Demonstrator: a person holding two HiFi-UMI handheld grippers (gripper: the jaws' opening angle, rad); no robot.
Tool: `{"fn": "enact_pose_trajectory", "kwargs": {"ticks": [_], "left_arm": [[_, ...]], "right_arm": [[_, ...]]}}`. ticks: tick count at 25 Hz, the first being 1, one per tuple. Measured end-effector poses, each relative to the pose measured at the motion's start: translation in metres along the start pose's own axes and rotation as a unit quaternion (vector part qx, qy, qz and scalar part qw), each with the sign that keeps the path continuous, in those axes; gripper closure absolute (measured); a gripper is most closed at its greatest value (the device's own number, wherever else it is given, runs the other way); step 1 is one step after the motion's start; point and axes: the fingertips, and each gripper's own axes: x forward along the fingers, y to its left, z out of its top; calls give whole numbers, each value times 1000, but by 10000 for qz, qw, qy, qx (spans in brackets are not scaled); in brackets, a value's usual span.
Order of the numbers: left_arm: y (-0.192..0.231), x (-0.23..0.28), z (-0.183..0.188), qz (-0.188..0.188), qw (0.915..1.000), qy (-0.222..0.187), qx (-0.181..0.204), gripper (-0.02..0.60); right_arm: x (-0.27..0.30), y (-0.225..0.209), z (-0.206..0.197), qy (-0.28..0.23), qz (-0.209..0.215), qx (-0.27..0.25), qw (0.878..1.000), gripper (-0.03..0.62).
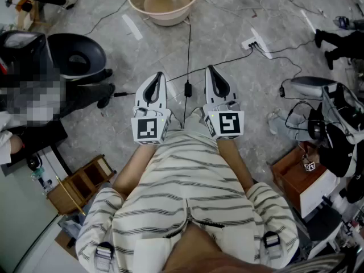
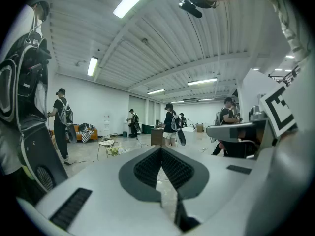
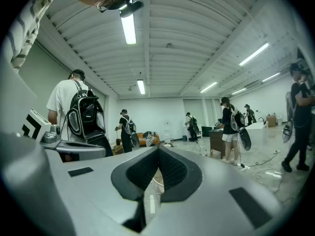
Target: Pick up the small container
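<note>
Far left on the grey floor sits a black bowl-shaped thing [image 1: 77, 56], and below it a wooden crate [image 1: 82, 183]. Now the left gripper [image 1: 159, 75], held out low in front of the striped shirt [image 1: 187, 209]: its own view shows the left gripper [image 2: 161, 151] with jaws pressed together, tips meeting, nothing between them. Up top, the beige basin [image 1: 165, 20] stands well ahead of both tools, and a black cable [image 1: 188, 50] runs down the floor between them. The right gripper [image 1: 209, 68] sits just beside its partner; the right gripper [image 3: 158, 151] has its jaws closed tight too, empty. Far right, a brown box [image 1: 293, 178]. As for the small container, I can't tell which thing it is; neither tool is on it.
</note>
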Motion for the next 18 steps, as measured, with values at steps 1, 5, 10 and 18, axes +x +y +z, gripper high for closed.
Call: {"fn": "enact_pose_trajectory", "kwargs": {"ticks": [1, 5, 10, 18], "left_arm": [[-3, 1, 2, 14, 10000, -3, 5, 581], [-18, 4, 2, 55, 10000, -5, 1, 581], [-38, 1, -2, 147, 9999, -43, -18, 581], [-52, 15, -11, 23, 10000, -4, -65, 581]], "right_arm": [[-2, -4, 1, -13, 11, -4, 10000, 588], [-10, -17, 3, -76, 62, 3, 10000, 588], [-19, -35, 3, -185, 86, 64, 9998, 586], [-20, -47, -6, -109, 110, 99, 9998, 586]]}}
